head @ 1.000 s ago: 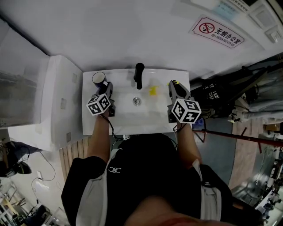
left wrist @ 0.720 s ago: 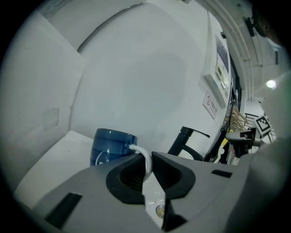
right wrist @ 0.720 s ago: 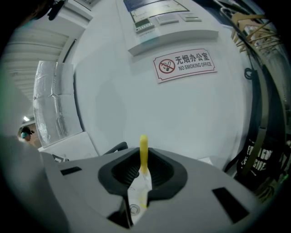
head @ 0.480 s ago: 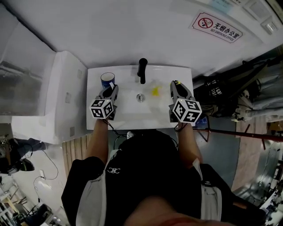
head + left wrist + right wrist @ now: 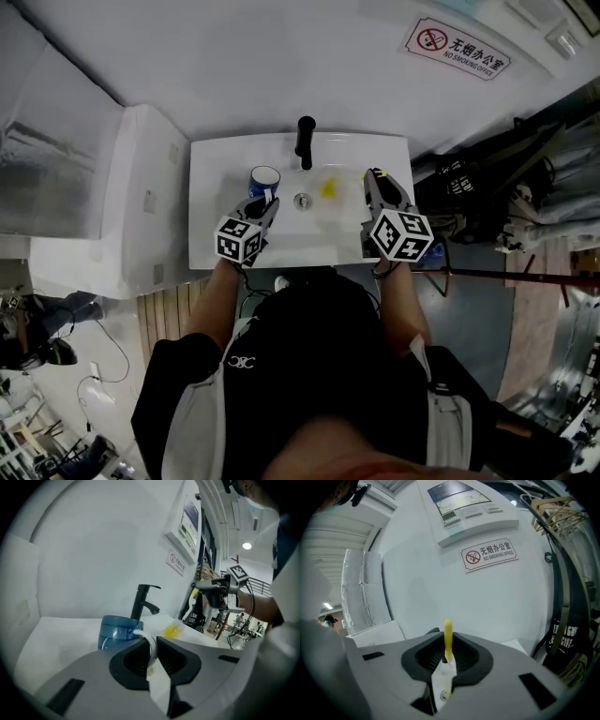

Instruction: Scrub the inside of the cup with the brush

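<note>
My left gripper (image 5: 265, 202) (image 5: 152, 648) is shut on the white handle (image 5: 149, 641) of a blue cup (image 5: 264, 178) (image 5: 115, 630). The cup stands upright over the left half of the white sink (image 5: 211, 159). At the sink's right side my right gripper (image 5: 375, 178) (image 5: 446, 656) is shut on the thin yellow and white brush handle (image 5: 447, 634). In the left gripper view the brush (image 5: 191, 603) slants down from those jaws towards a yellow bristly clump (image 5: 172, 630) (image 5: 328, 187) over the basin. Cup and brush are apart.
A black faucet (image 5: 305, 141) (image 5: 143, 599) stands at the back of the sink, with the drain (image 5: 302, 199) below it. A white cabinet (image 5: 112, 197) adjoins the sink on the left. Dark clutter and cables (image 5: 469, 187) fill the floor at right. A no-smoking sign (image 5: 459, 52) hangs on the wall.
My left gripper has carried the blue cup to the right, from the sink's back left corner towards the drain. The right gripper has stayed in place with the brush.
</note>
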